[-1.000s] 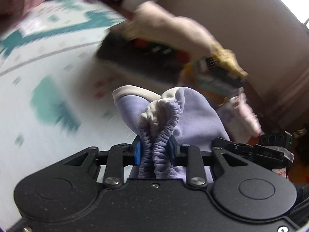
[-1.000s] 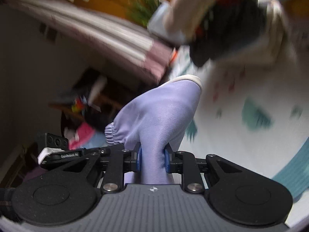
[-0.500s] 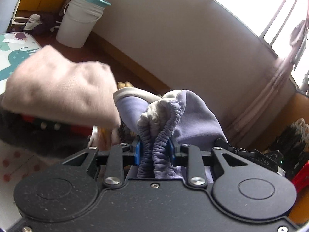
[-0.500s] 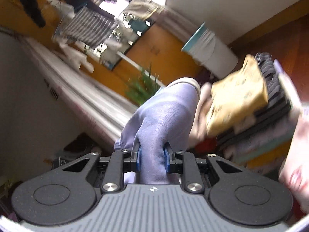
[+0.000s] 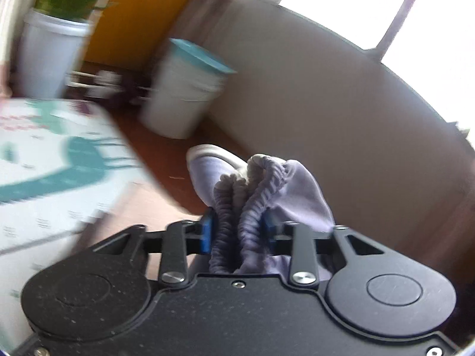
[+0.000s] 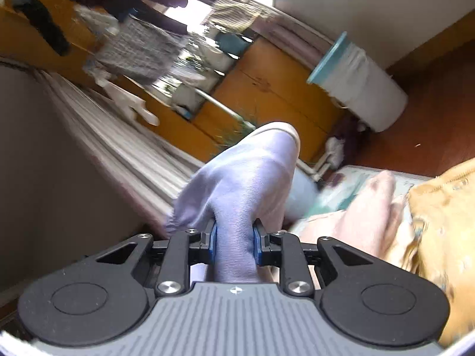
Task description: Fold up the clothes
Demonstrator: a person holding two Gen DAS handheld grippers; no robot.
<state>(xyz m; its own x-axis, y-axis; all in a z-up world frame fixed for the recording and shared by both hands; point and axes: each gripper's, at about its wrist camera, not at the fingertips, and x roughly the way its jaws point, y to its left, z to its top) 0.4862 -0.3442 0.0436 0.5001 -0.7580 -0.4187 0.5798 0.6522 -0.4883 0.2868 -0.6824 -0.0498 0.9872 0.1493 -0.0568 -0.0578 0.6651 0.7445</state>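
A lavender garment [image 5: 285, 190] with a gathered elastic band and a pale cuff is bunched between the jaws of my left gripper [image 5: 239, 231], which is shut on it. My right gripper [image 6: 234, 237] is shut on a smooth fold of the same lavender garment [image 6: 243, 175], which bulges up ahead of the fingers. Both grippers are held up in the air, pointing across the room. A pink garment [image 6: 362, 210] and a yellow garment [image 6: 439, 219] lie at the right in the right wrist view. The rest of the lavender garment is hidden behind the grippers.
A white play mat with teal prints [image 5: 53, 160] lies on the wooden floor at the left. A white bucket with a teal lid [image 5: 184, 89] stands by the wall, also in the right wrist view [image 6: 362, 80]. A potted plant [image 5: 50, 29] stands far left. Clothes hang on a rack [image 6: 133, 47].
Both grippers have swung up and around with the lavender garment still clamped. The stack of folded clothes has left the left view; bucket, plant and mat have come in.
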